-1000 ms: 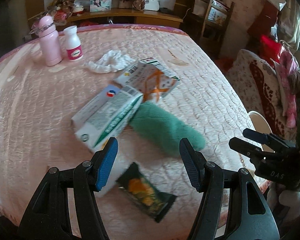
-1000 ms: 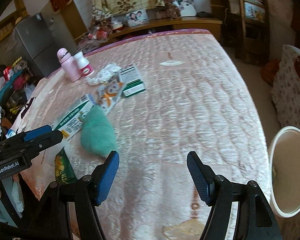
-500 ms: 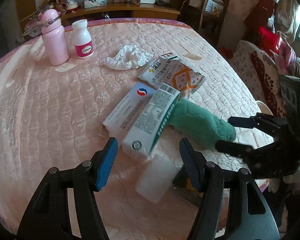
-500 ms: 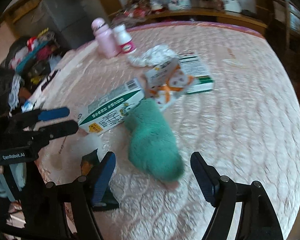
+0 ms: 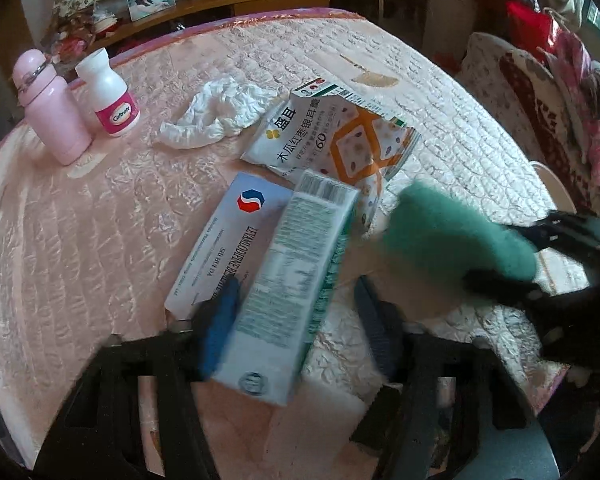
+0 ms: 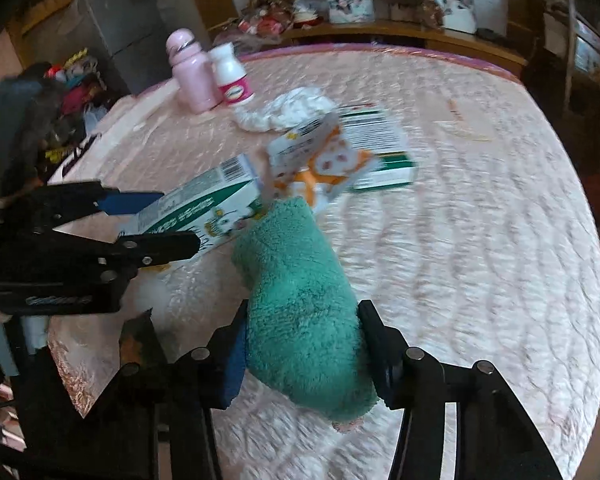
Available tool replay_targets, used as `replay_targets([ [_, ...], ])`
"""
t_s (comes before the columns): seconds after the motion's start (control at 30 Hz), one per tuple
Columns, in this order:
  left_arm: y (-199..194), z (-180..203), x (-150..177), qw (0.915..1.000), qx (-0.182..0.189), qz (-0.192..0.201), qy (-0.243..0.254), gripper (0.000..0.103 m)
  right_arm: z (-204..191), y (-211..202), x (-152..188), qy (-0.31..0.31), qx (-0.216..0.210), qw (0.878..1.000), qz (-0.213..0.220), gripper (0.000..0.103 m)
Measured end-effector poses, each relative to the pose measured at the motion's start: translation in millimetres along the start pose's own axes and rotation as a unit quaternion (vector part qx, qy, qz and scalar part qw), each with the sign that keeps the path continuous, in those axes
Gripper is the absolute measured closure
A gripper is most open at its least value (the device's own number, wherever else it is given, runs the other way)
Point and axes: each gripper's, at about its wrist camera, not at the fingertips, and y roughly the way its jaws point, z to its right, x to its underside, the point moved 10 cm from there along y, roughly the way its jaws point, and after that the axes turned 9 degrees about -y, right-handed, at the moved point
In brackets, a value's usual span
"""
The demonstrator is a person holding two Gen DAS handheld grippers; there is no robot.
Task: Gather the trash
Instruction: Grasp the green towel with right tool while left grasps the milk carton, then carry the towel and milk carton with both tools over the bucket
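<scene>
On the quilted pink bedspread (image 5: pixel 100 240), the left gripper (image 5: pixel 296 312) is closing astride the green-and-white carton (image 5: pixel 296 280), lengthwise toward lower centre frame. The right gripper (image 6: pixel 300 352) is closing on the fuzzy teal cloth (image 6: pixel 300 300), pads touching.

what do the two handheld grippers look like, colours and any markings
Both are black plastic frames with open cut-outs and silver screw heads. The left gripper and right gripper each carry two fingers faced with blue pads. The left one's body bears blurred white lettering, unreadable.

Carton (image 5: pixel 284 284) overlapping box (image 5: pixel 224 248), towel (image 5: pixel 460 232) beside
</scene>
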Motion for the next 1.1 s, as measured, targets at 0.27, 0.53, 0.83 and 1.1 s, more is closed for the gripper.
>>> replay_targets([
  [0.27,-18.2,9.1,-14.8,0.9993,0.013,0.026,-0.026,0.065,39.0,-35.4,10.3,0.06,0.018,0.997,0.033,0.054],
  [0.53,-47.7,35.2,-20.9,0.9969,0.039,0.06,-0.032,0.065,48.3,-57.8,20.4,0.078,0.026,0.995,0.051,0.053],
  [0.83,-65.0,72.7,-20.9,0.9947,0.06,0.079,-0.026,0.065,60.2,-80.1,25.0,0.09,0.042,0.993,0.071,0.054],
  [1.1,-66.5,108.6,-23.4,0.9934,0.07,0.088,-0.02,0.065,84.5,-104.7,37.4,0.116,0.06,0.988,0.086,0.053],
])
